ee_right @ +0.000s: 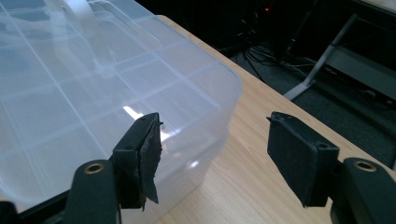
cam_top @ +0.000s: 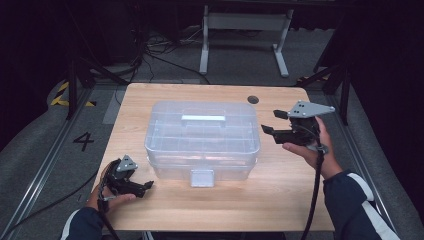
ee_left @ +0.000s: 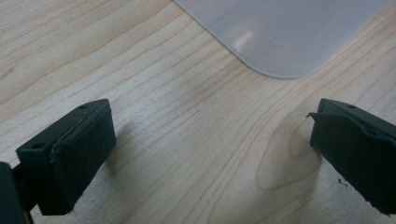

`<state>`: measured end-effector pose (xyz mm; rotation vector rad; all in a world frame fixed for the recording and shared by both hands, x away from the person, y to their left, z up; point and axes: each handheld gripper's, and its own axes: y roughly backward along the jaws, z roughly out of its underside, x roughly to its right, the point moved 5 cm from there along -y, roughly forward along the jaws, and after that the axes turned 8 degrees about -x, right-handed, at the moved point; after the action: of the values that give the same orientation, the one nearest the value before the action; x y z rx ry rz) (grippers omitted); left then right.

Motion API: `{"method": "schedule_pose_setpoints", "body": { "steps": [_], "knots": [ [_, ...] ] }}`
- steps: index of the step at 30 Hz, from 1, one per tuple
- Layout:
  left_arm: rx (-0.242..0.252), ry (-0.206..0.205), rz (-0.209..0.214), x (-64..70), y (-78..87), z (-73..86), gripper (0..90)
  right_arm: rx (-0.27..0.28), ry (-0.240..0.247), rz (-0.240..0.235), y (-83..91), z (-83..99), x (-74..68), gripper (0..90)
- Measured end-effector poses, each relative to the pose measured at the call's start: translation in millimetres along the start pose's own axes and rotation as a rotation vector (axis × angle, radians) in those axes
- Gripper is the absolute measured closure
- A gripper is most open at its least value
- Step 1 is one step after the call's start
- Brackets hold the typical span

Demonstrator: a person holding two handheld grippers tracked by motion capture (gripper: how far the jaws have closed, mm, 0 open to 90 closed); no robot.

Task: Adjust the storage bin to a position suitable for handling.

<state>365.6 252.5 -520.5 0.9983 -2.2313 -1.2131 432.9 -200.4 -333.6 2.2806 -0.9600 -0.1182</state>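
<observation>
A clear plastic box (cam_top: 202, 137) with a lid, a top handle (cam_top: 203, 118) and a front latch (cam_top: 202, 177) stands in the middle of the wooden table (cam_top: 280, 200). My left gripper (cam_top: 146, 187) rests low on the table by the box's front left corner, open and holding nothing; in the left gripper view its jaws stand wide over bare wood, with a rounded corner of the box (ee_left: 285, 32) just ahead. My right gripper (cam_top: 270, 122) hovers at the box's right end, open and holding nothing; the right gripper view has the box's lid and right corner (ee_right: 93, 88) before its jaws.
A round cable hole (cam_top: 253, 99) sits at the table's far right corner. Beyond the table are a white desk frame (cam_top: 245, 22), cables on the grey floor and dark stands. A floor mark "4" (cam_top: 83, 141) lies to the left.
</observation>
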Motion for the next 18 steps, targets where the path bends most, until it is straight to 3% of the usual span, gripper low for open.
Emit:
{"method": "schedule_pose_setpoints", "body": {
  "steps": [13,18],
  "knots": [
    [0.000,0.000,0.000,0.0,0.0,0.0,0.7,-0.027,0.078,-0.069,-28.2,-34.8,-30.6,36.7],
    [0.000,0.000,0.000,0.0,0.0,0.0,0.6,-0.035,0.108,-0.103,-38.9,-44.6,-40.2,41.2]
  ]
}}
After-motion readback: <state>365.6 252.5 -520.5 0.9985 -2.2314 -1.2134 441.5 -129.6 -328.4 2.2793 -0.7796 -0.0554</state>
